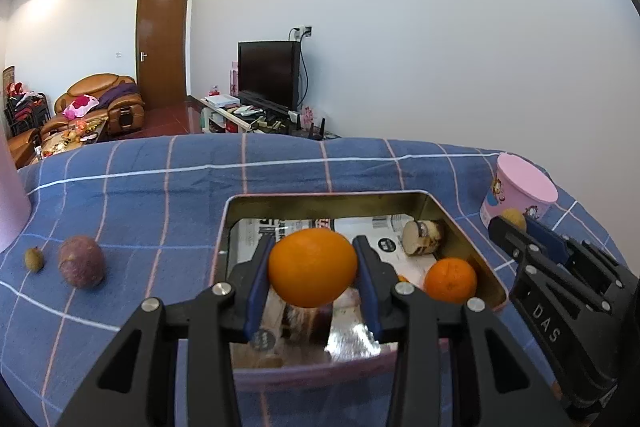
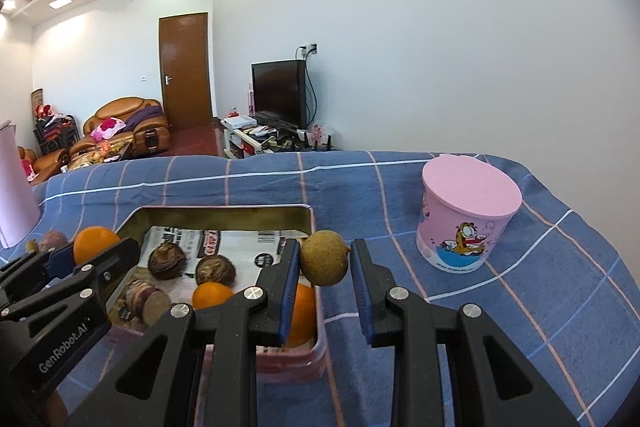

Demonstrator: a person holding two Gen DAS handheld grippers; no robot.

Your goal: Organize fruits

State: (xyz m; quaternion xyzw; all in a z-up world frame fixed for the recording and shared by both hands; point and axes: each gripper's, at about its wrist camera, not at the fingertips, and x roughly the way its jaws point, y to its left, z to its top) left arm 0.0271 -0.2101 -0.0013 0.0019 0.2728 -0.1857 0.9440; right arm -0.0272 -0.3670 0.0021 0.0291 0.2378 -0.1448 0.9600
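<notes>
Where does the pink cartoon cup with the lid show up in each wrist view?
Left wrist: the pink cup stands at the far right on the blue checked cloth, beyond the right gripper.
Right wrist: the same cup stands right of centre, beside the held brown fruit.
Shared landmark: the metal tin.

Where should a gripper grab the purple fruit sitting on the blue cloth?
Around its widest middle. The purple fruit is round and sits loose on the blue cloth, with only the small brown fruit beside it, not touching. Coming from the near side, tilted downward, with one finger on each side, looks best. Squeeze across the middle; higher up, the curved skin would probably slip out.
</notes>
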